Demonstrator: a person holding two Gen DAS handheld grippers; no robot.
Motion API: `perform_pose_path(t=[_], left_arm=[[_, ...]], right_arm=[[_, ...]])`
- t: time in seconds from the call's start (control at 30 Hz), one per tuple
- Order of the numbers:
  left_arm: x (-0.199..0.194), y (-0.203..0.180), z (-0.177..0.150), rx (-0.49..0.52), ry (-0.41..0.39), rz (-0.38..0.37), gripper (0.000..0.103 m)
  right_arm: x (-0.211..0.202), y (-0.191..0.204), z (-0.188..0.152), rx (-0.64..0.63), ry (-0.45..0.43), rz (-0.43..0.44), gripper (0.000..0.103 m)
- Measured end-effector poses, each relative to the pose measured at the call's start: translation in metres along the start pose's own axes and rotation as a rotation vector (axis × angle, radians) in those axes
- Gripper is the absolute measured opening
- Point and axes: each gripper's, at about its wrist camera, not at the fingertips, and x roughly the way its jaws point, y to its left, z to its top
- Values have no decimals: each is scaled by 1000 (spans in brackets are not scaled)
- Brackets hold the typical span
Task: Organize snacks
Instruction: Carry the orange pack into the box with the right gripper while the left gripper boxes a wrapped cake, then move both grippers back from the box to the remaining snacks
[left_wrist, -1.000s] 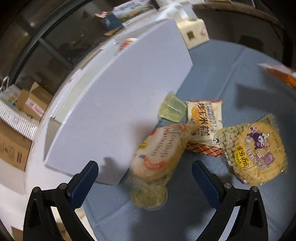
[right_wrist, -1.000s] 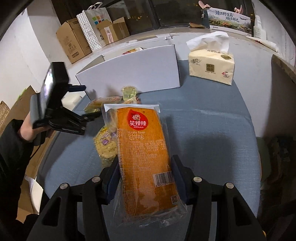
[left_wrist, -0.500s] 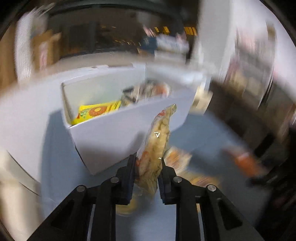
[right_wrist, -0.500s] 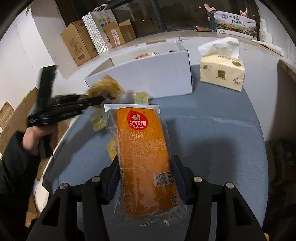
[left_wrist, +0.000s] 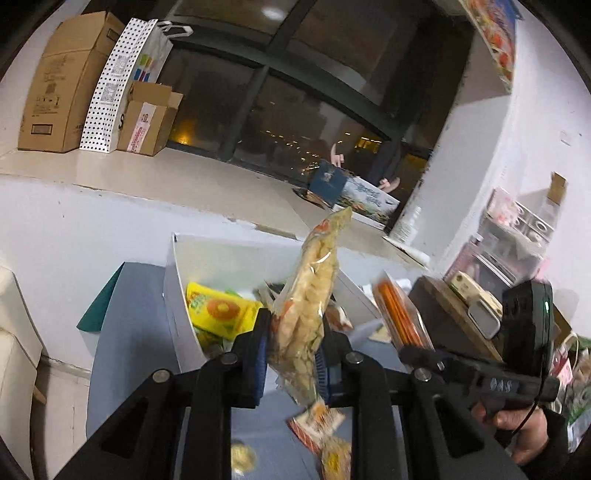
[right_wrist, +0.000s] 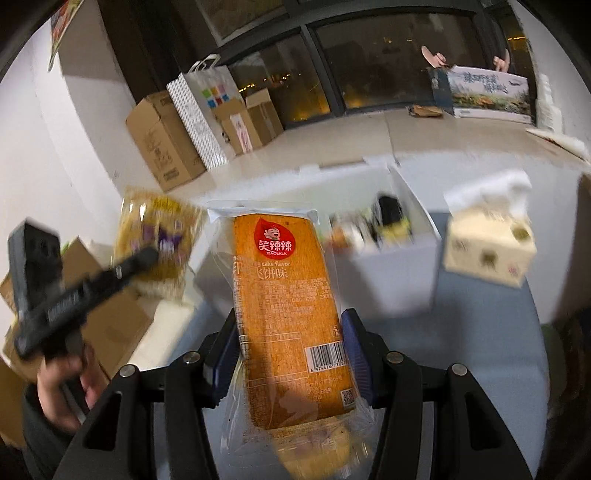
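Left wrist view: left gripper has its fingers clamped on a clear bag of pale crackers, edge-on mid-frame, over the white box with its yellow packet. Right wrist view: right gripper fingers squeeze a flat orange cake pack, centre frame; only here the blurred tissue box shows at right.

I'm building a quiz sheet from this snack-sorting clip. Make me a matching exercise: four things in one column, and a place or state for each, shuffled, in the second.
Things
1. orange snack pack
2. pale cracker bag
3. yellow packet
4. tissue box

Places or states
A. lying inside the white box
B. clamped in the left gripper
C. standing on the blue table top
D. clamped in the right gripper

Pairs: 1-D, 2-B, 3-A, 4-C
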Motion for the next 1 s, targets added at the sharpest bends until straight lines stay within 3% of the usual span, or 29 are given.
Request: perform_pose_path(t=[0.17,0.3,0.33,0.37,0.43,0.47,0.53,0.77,1.0], left_arm=[[25,12,20,29,5,81,25],[54,17,30,66,29,116,28],[61,21,32,62,55,118,44],[67,26,33,45,82,116,74],[65,34,31,12,45,129,103],[60,39,30,-1,19,114,103],[59,44,27,-6,33,99,103],[44,34,18,54,46,101,103],[12,-5,0,207,100,68,103]], right_arm=[[51,12,64,43,23,-10,58],[84,19,93,8,10,-50,60],[92,19,99,1,15,-63,69],[98,18,103,2,20,-51,83],[108,10,109,31,20,-10,97],[106,5,109,42,-1,-17,103],[101,0,107,51,-36,-45,103],[86,-1,96,35,-82,-18,103],[44,18,67,-69,-112,2,103]])
